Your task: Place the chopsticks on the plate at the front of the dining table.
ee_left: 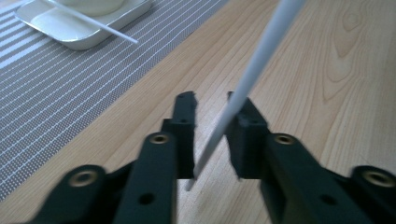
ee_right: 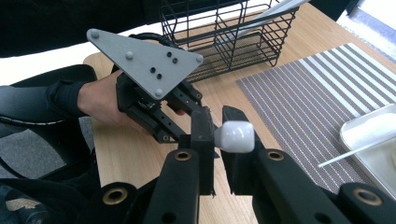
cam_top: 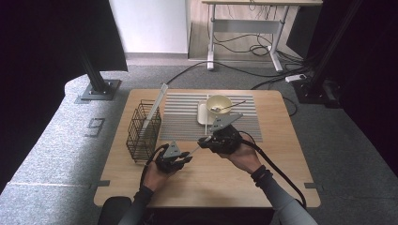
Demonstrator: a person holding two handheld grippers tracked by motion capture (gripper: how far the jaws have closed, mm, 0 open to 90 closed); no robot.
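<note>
- Right gripper (ee_right: pixel 215 123) nearest, clenched on the thick end of a white chopstick (ee_right: pixel 235 136).
- Left gripper (ee_left: pixel 211 102) jaws around its thin end above the table (cam_top: pixel 234 183); contact unclear.
- Step: hand-over; next, likely right lets go, chopstick to basket (cam_top: pixel 143 131).

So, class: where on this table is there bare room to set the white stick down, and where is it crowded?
Free: bare wood along the near edge of the table, and right of the striped mat. Crowded: the tray with the bowl, and the wire basket at the left.
</note>
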